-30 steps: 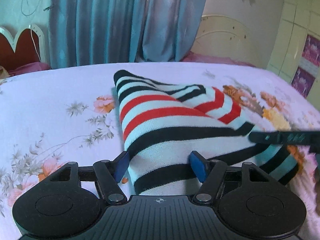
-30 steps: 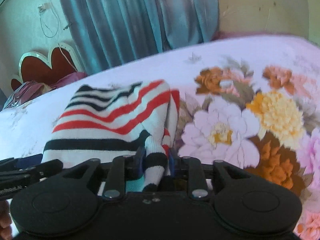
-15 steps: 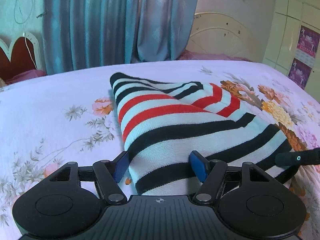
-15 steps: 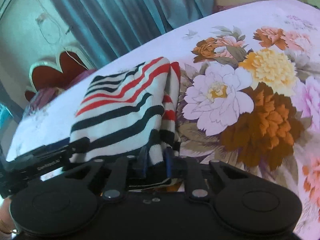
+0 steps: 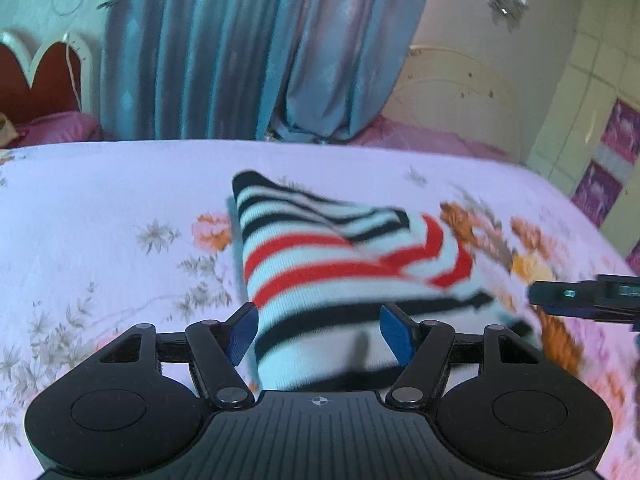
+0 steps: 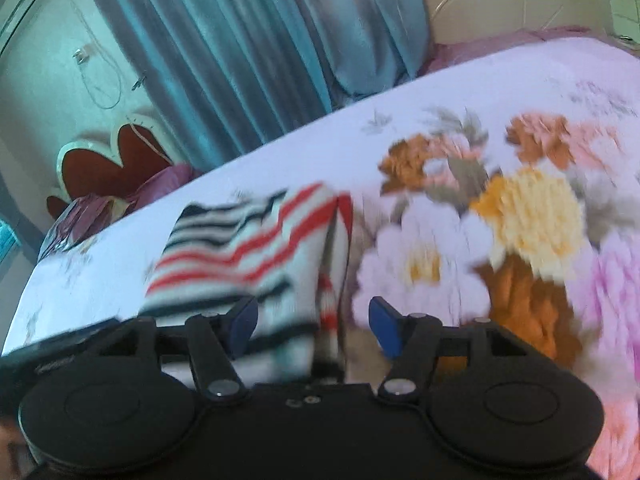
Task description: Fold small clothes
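Striped knit in white, black and red: a small folded garment (image 5: 344, 276) lies on a bed sheet (image 5: 100, 216) printed with flowers. In the left wrist view its near end sits between the blue pads (image 5: 242, 332) of the left gripper (image 5: 320, 334). The jaws stand wide, a pad on each side of the cloth, neither plainly pressing on it. The top layer is folded over, so the black stripes at the far corner run at an angle to the red ones below them. At the right edge the dark tip of the right gripper (image 5: 584, 294) reaches in, level with the garment's right corner and just beside it. Behind the bed hang blue curtains (image 5: 256, 48), with a red scalloped headboard (image 5: 44, 76) at far left and a cream headboard (image 5: 452, 96) to the right.

The right wrist view is blurred. The right gripper (image 6: 314, 326) has its jaws opening, blue pads apart. The folded garment (image 6: 256, 248) lies to the left of centre, its near right edge between the pads; the left pad is close to the cloth, the right one stands clear over the sheet (image 6: 532, 216). Large flowers in yellow, orange and pink cover the sheet on the right. A dark part of the left gripper (image 6: 60, 354) shows at lower left, against the garment's near left corner. The curtains (image 6: 256, 40) fill the top.
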### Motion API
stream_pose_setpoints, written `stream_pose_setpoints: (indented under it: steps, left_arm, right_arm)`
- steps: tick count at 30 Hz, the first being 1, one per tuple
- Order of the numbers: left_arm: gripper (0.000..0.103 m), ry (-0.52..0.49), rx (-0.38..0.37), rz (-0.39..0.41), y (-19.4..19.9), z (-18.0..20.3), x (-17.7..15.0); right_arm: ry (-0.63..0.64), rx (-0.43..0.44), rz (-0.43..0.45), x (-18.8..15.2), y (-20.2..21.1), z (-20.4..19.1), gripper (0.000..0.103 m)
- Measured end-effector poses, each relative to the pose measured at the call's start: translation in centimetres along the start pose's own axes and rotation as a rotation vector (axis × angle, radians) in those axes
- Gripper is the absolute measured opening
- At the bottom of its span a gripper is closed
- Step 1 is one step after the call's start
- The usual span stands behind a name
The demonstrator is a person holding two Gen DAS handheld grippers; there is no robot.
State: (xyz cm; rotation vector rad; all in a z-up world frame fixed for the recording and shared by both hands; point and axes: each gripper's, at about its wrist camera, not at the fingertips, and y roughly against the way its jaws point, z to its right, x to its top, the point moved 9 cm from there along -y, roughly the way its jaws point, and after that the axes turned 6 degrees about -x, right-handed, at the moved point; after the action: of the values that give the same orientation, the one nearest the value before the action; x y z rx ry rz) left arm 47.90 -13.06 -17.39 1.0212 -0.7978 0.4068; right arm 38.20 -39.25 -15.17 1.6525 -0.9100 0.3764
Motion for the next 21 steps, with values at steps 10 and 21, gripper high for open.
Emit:
stream_pose_setpoints:
  steps: [10, 21]
  left_arm:
    - [0.067, 0.049, 0.061, -0.019, -5.0, -3.3, 2.7]
    - [0.067, -0.01, 0.044, -0.036, -8.0, -3.3, 1.3]
  right_arm:
    - [-0.009, -0.075, -0.089, 4.7, -10.5, -1.1, 0.037]
    - [0.001, -0.16, -0.002, 2.0, -10.6, 0.2, 0.011]
